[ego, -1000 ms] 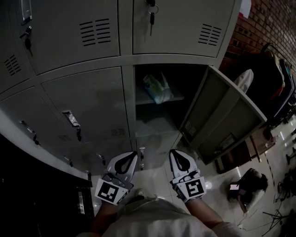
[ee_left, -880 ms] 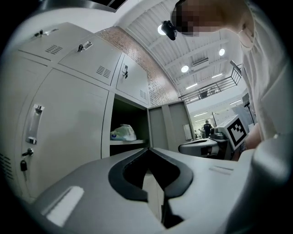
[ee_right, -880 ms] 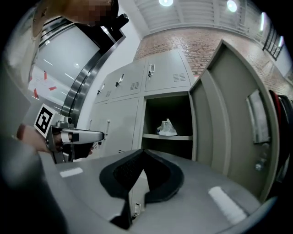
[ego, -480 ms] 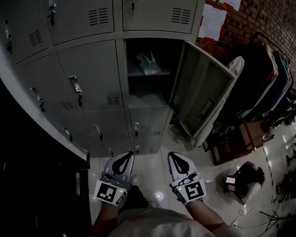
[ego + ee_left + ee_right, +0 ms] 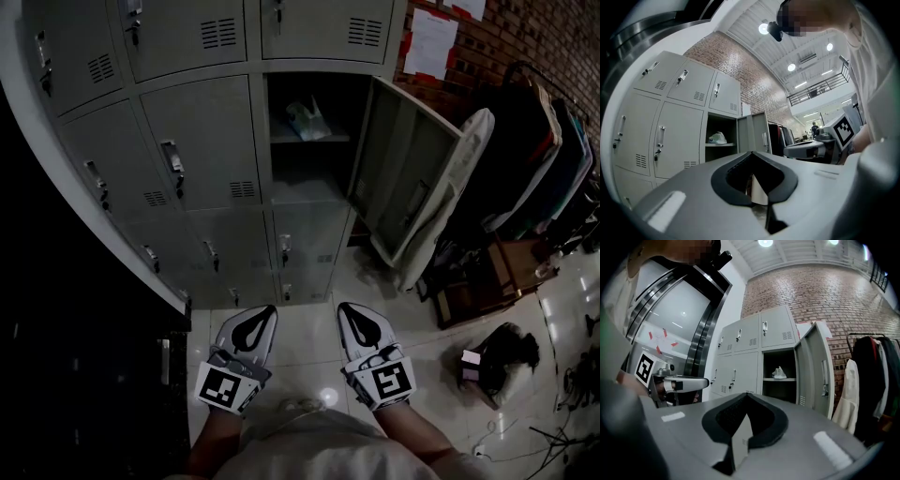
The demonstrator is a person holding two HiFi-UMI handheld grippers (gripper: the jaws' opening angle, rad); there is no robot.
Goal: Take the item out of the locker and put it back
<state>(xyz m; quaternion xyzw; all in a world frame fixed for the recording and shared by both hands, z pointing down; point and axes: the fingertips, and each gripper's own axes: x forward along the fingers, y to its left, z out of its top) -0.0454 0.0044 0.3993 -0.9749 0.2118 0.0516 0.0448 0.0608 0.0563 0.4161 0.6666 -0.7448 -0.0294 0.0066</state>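
Head view: the person has backed off from the open locker, bag lying on its shelf, left gripper and right gripper both closed on nothing, so the task looks finished.

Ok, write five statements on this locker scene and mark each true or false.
1. One door stands open. True.
2. The bag lies on the floor. False: it sits on the shelf inside the open locker.
3. The left claw holds the bag. False: it is shut on nothing, well short of the locker.
4. The right claw is shut. True.
5. Clothes hang to the right of the locker. True.
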